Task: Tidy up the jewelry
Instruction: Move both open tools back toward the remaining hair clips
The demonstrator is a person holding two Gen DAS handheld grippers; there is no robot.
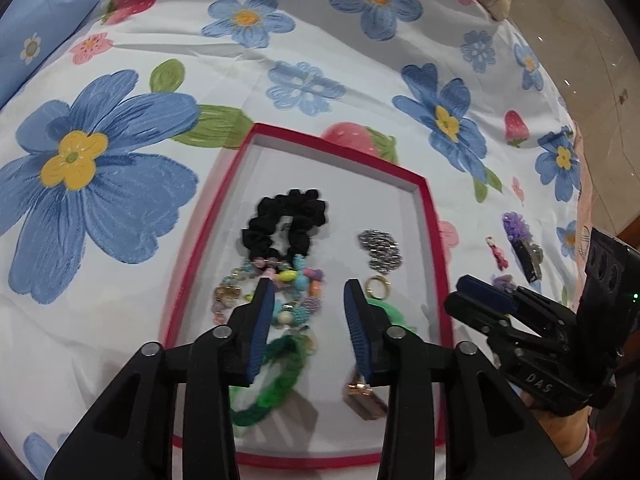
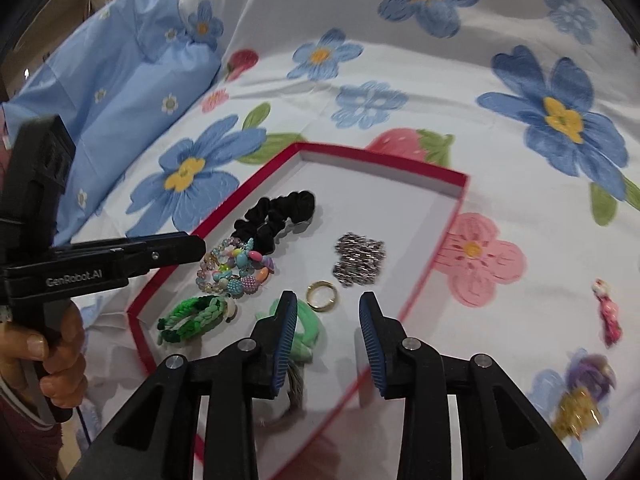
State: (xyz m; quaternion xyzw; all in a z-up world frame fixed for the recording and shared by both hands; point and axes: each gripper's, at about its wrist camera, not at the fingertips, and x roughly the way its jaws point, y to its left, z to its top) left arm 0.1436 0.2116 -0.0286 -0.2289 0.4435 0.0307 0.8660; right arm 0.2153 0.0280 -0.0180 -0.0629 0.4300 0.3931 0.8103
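Note:
A red-rimmed white tray (image 1: 340, 152) (image 2: 380, 160) lies on a flowered bedsheet. It holds a black scrunchie (image 1: 286, 222) (image 2: 276, 216), bright beaded bracelets (image 1: 292, 280) (image 2: 236, 270), a green braided bracelet (image 1: 272, 376) (image 2: 192, 316), a silver chain pile (image 1: 380, 250) (image 2: 358, 258), a gold ring (image 1: 377, 285) (image 2: 322, 295), a pale green hair tie (image 2: 308, 326) and a brown-gold clip (image 1: 362, 398). My left gripper (image 1: 309, 286) (image 2: 198, 248) hovers open over the beads. My right gripper (image 2: 327, 298) (image 1: 456, 292) is open above the tray's near right part, close to the ring, with nothing held.
Outside the tray, on the sheet to its right, lie a pink charm (image 1: 496, 254) (image 2: 608, 312) and a purple-and-gold hair clip (image 1: 520, 236) (image 2: 584, 392). A blue pillow (image 2: 120, 80) sits at the far left. A hand (image 2: 60, 344) grips the left tool.

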